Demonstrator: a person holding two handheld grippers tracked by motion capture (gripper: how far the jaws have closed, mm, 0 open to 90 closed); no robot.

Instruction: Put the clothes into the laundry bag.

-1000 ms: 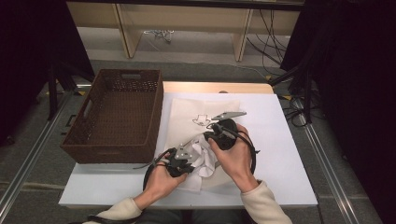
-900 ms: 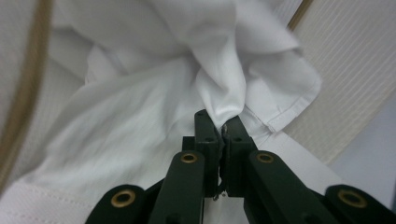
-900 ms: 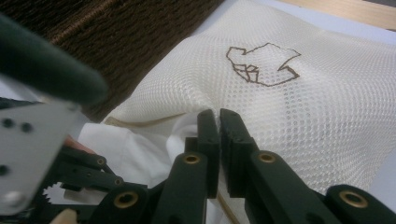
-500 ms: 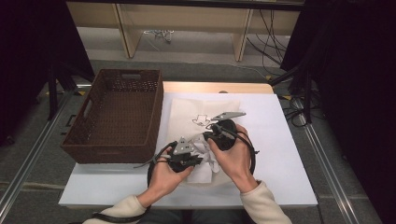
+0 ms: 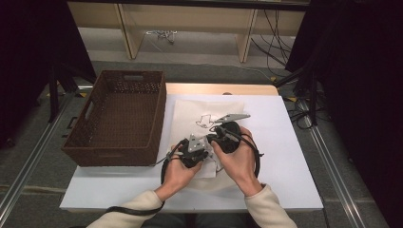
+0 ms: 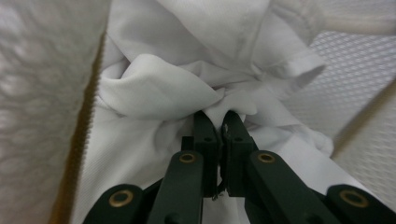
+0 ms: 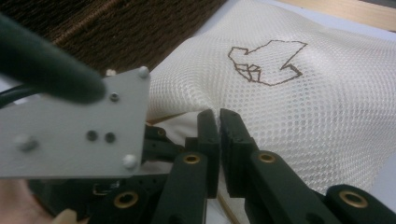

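A cream mesh bag (image 5: 189, 112) with a dark outline drawing (image 5: 206, 120) lies on the white table (image 5: 290, 147). My left gripper (image 6: 220, 116) is shut on a bunched fold of a white garment (image 6: 159, 88), with mesh (image 6: 42, 93) and a zipper edge on both sides of it. My right gripper (image 7: 218, 114) is shut on a pinch of the mesh bag (image 7: 303, 107) just below the drawing (image 7: 266, 63). In the high view the left gripper (image 5: 205, 145) and right gripper (image 5: 217, 136) sit close together at the bag's near end.
A dark brown wicker basket (image 5: 119, 114) stands at the left of the table, right beside the bag. The left gripper's grey plate (image 7: 70, 130) sits just left of my right jaws. Black cables trail from both grippers toward the table's near edge.
My left hand has moved right and away from the near edge, closing in on the right gripper. The white cloth that lay near the front edge is now mostly under the hands. The right hand has stayed put.
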